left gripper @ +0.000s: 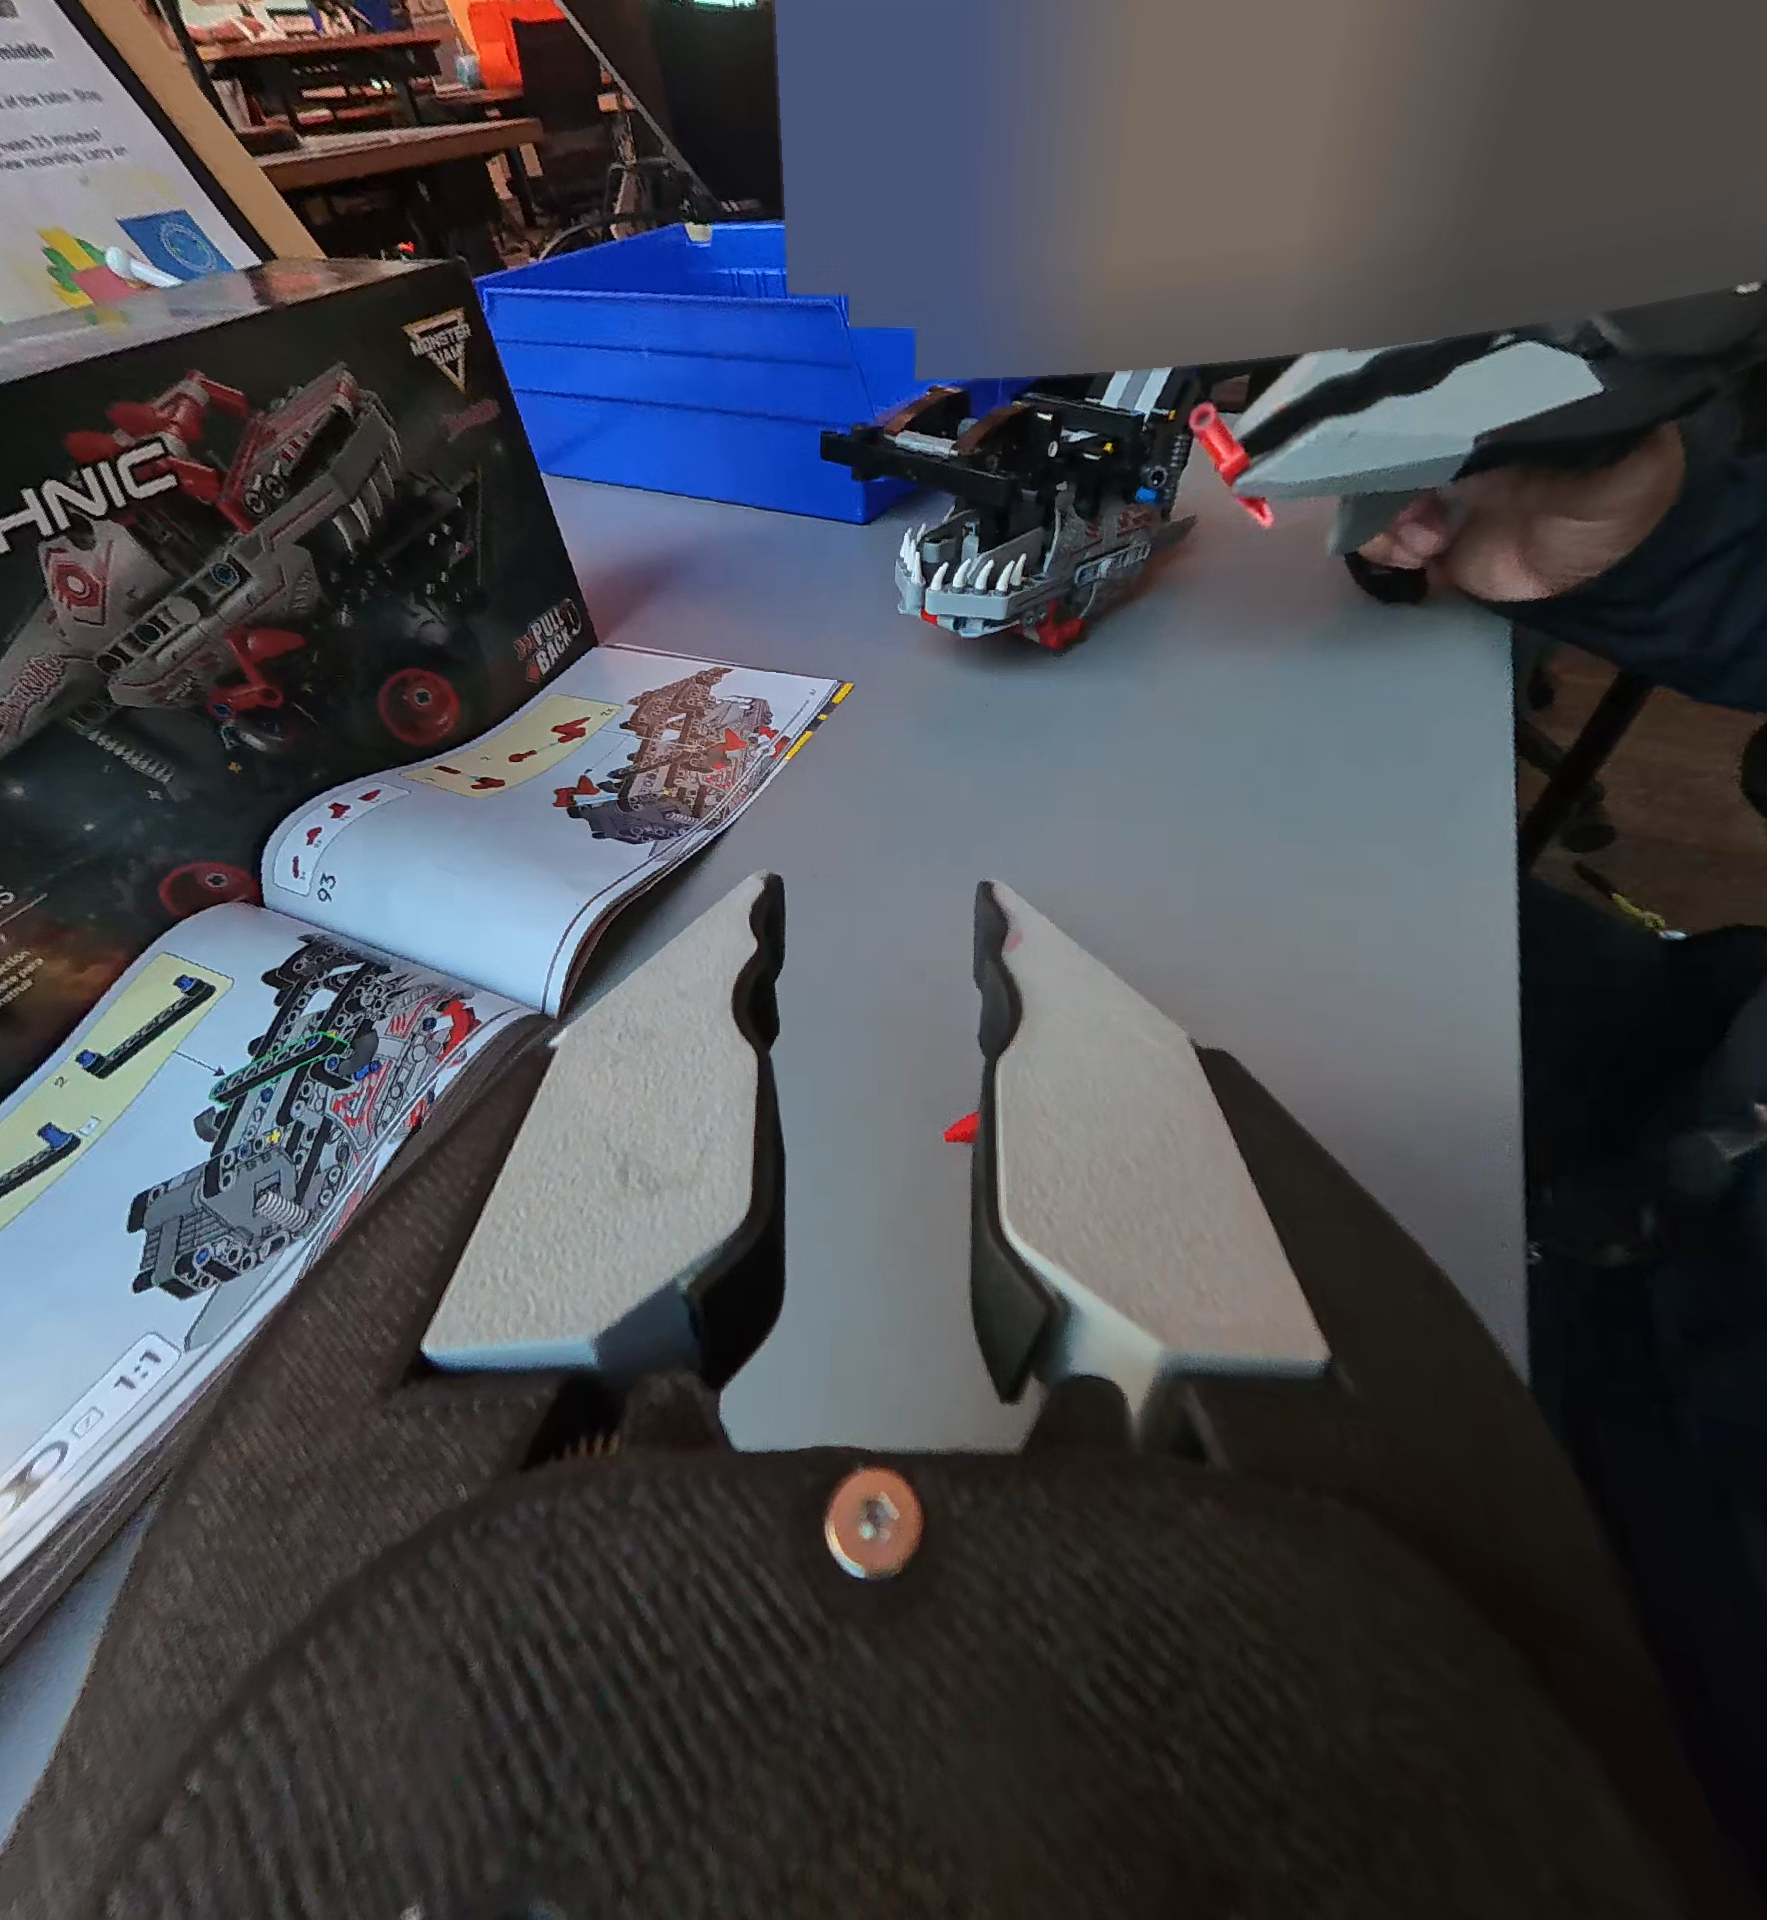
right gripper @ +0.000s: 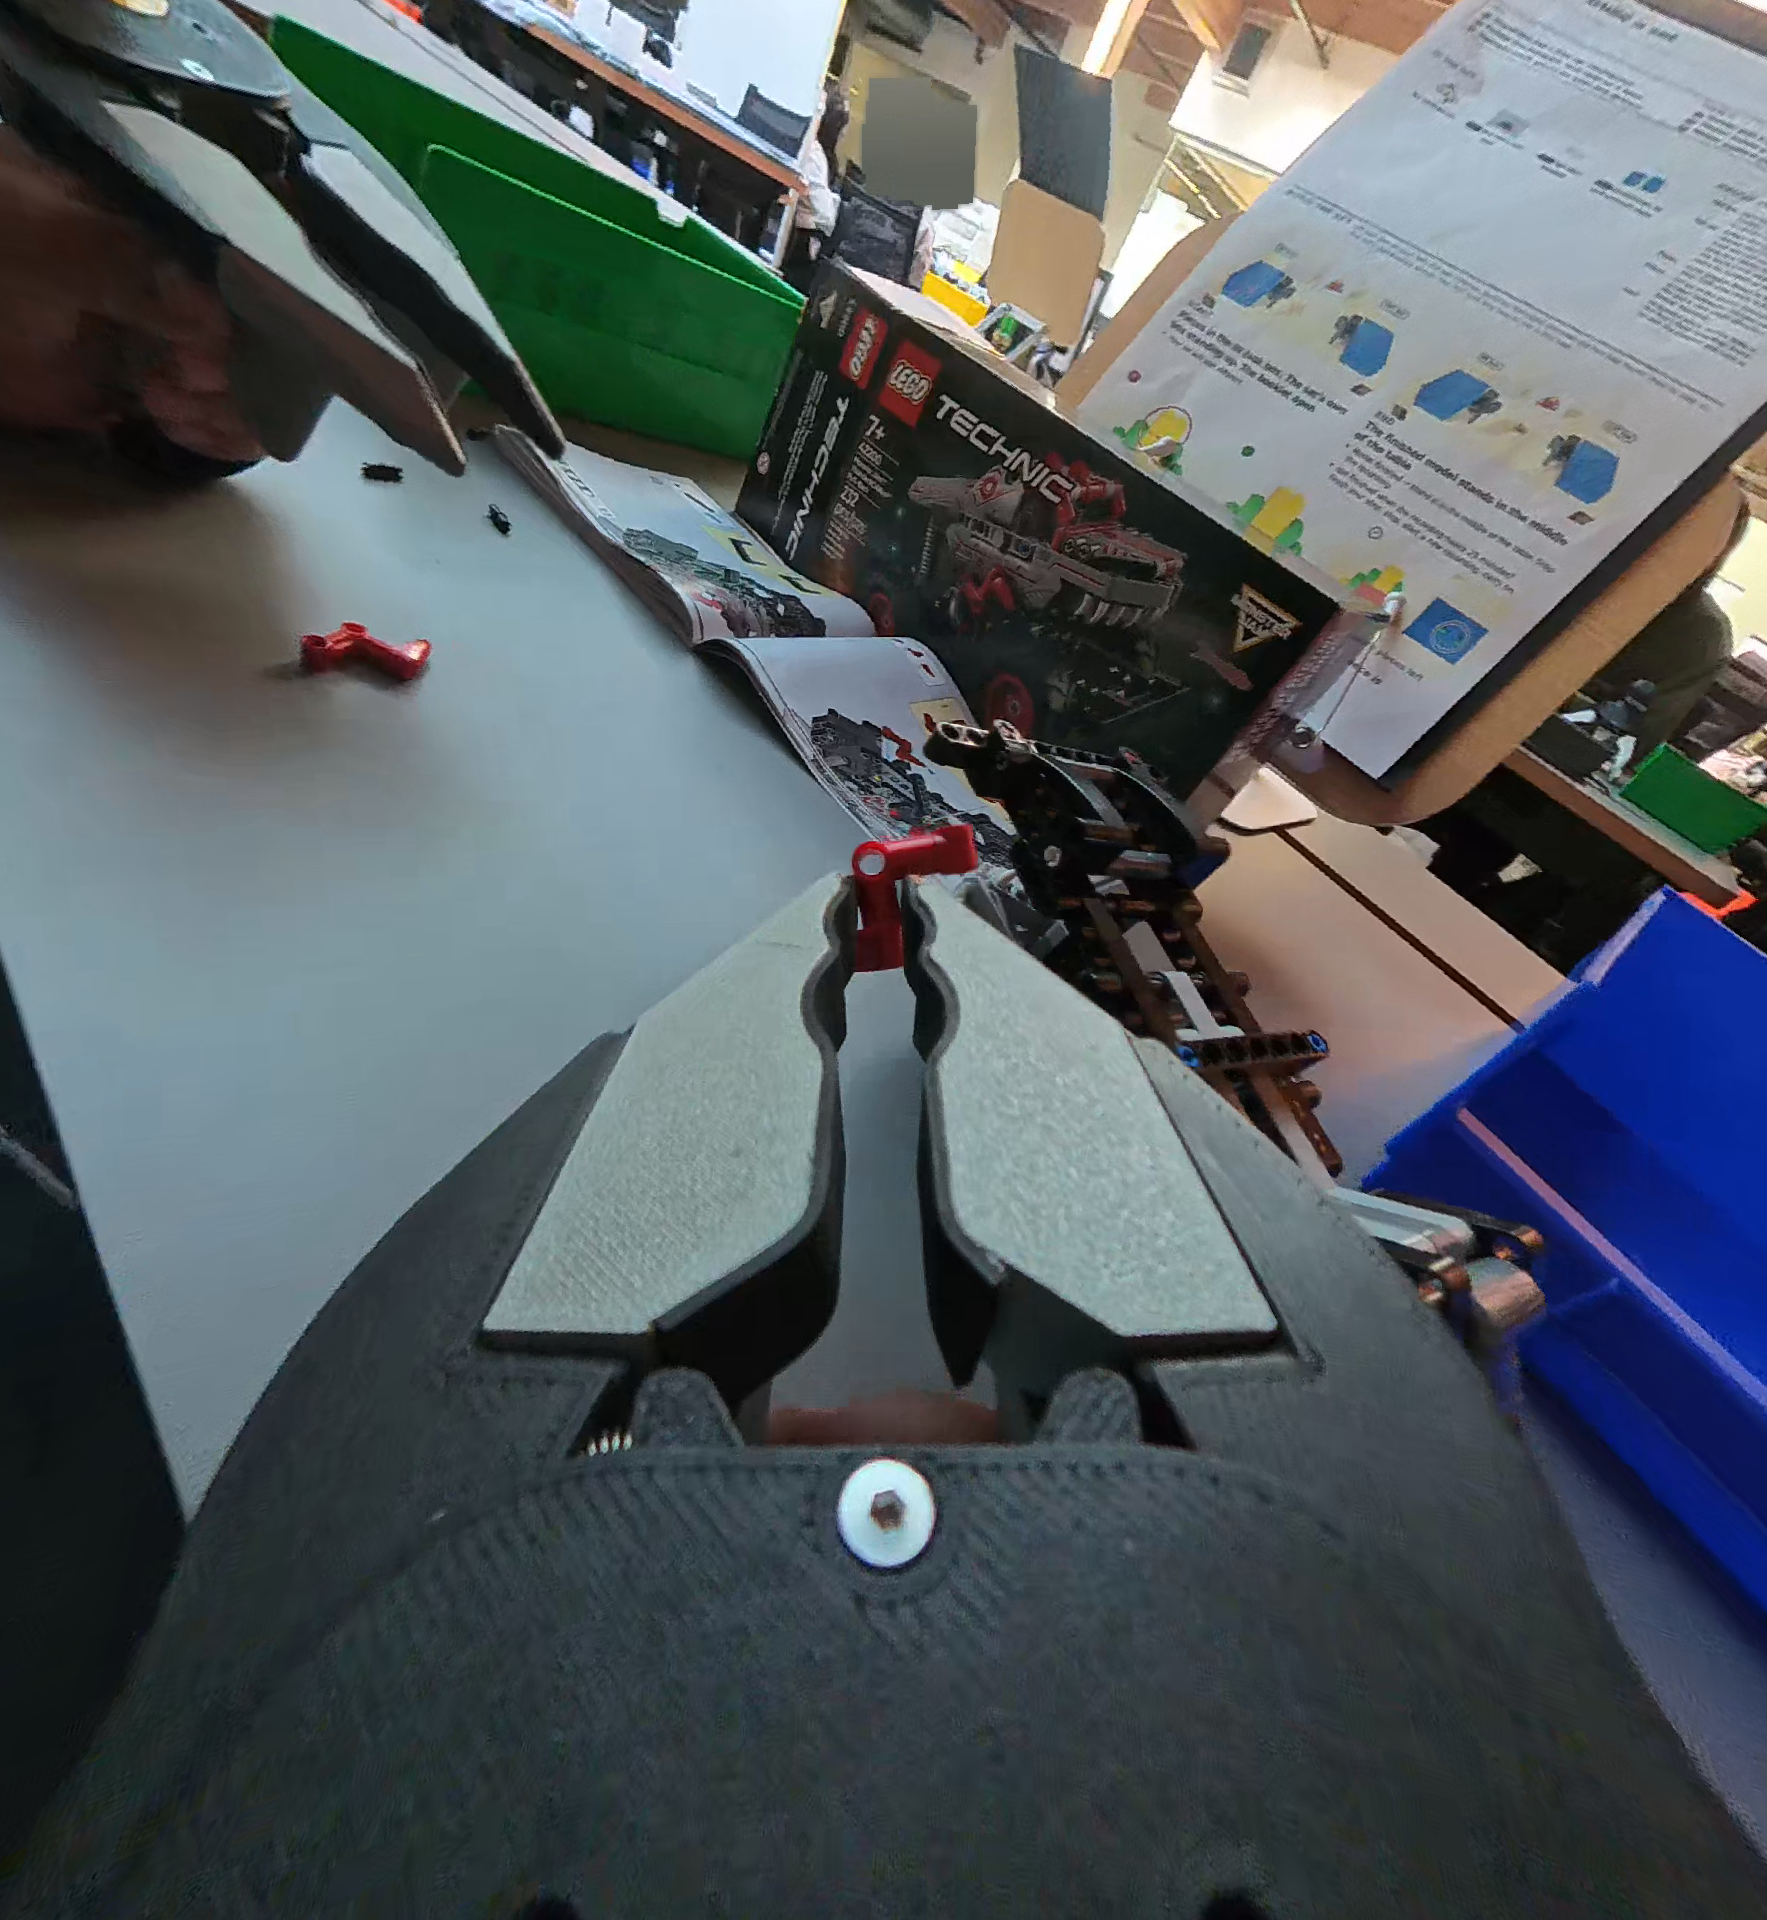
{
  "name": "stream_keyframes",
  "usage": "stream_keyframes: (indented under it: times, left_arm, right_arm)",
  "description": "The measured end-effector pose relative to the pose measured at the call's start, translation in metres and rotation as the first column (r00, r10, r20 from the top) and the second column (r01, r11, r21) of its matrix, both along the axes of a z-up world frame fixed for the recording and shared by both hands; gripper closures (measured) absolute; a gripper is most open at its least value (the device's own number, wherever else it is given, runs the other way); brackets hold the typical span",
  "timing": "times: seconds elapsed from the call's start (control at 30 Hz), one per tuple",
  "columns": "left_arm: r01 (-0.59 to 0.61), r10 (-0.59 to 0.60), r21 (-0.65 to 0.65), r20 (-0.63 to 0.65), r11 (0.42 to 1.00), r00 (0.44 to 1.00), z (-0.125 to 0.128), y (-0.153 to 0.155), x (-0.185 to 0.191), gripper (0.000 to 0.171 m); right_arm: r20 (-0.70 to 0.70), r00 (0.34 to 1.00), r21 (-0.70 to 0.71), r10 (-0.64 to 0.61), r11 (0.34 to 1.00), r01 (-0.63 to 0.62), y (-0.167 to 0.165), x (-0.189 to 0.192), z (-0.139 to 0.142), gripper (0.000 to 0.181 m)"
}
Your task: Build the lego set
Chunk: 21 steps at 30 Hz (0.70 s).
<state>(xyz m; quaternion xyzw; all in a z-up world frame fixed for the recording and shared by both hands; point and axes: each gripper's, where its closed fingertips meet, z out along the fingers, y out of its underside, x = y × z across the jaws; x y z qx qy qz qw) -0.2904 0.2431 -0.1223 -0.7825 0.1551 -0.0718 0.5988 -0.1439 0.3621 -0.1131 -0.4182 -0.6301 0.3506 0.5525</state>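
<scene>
Grey table [right gripper: 235, 935] carries our workspace, a busy workshop behind it. We see the partly built model [left gripper: 1024, 520], toothed jaw forward, standing near the table's far end, touching or just before the blue bin [left gripper: 671, 364]. Judged against the box [left gripper: 214, 582] art, wheels and much bodywork are not yet on. The open instruction booklet [left gripper: 339, 997] lies beside the box. Our right gripper [right gripper: 877, 914] is clamped on a red connector piece [right gripper: 889, 883], held just beside the model. Our left gripper [left gripper: 879, 935] hovers with fingers apart, empty. A second red piece [right gripper: 365, 652] lies loose mid-table. Open surface between booklet and near edge gives ample room; bin and box hem the model.
</scene>
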Motion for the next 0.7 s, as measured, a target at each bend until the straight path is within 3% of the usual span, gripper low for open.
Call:
stream_keyframes:
  times: [0.2,0.37,0.7]
  left_arm:
    - [0.009,-0.009,-0.004,-0.008,1.000,1.000,-0.001,0.000,0.001,0.139]
    - [0.008,-0.008,0.003,-0.008,1.000,1.000,0.000,0.000,0.001,0.139]
    - [-0.005,0.012,0.054,-0.132,0.999,0.991,0.001,-0.003,0.009,0.147]
  right_arm:
    - [-0.011,0.996,0.006,-0.091,0.996,0.091,0.015,0.001,0.001,0.177]
    - [-0.029,0.995,0.010,-0.098,0.995,0.098,0.016,0.003,0.004,0.177]
    - [-0.082,0.994,0.026,-0.069,0.997,0.072,0.007,0.013,0.010,0.177]
